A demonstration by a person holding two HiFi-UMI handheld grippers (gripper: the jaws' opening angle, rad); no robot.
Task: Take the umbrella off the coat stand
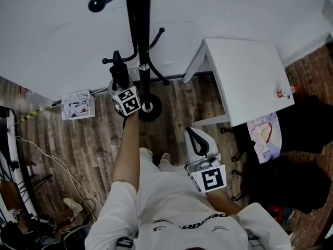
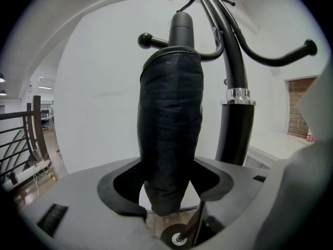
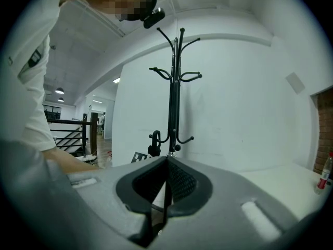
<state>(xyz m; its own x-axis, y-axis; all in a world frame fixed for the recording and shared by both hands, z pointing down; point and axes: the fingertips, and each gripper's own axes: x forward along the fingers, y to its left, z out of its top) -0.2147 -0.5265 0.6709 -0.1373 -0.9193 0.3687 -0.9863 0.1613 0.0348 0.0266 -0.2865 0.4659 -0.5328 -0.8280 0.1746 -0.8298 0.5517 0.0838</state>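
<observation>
Left gripper [image 1: 119,76] clamped on umbrella [image 2: 169,124] beside coat stand [image 2: 235,124] pole
Right gripper [image 3: 165,184] jaws together, nothing between them, near white table [image 1: 244,72]

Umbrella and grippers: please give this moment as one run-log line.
left gripper: shut on umbrella | umbrella: upright beside coat stand | right gripper: shut, empty

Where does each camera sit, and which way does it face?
Head view: on the person's head, looking steeply down at the stand; arms, left tongs, right tongs show.
Left gripper view: on the left tongs, facing the umbrella between its jaws.
Right gripper view: on the right tongs, facing the stand; a sleeve shows.
All share the stand.
</observation>
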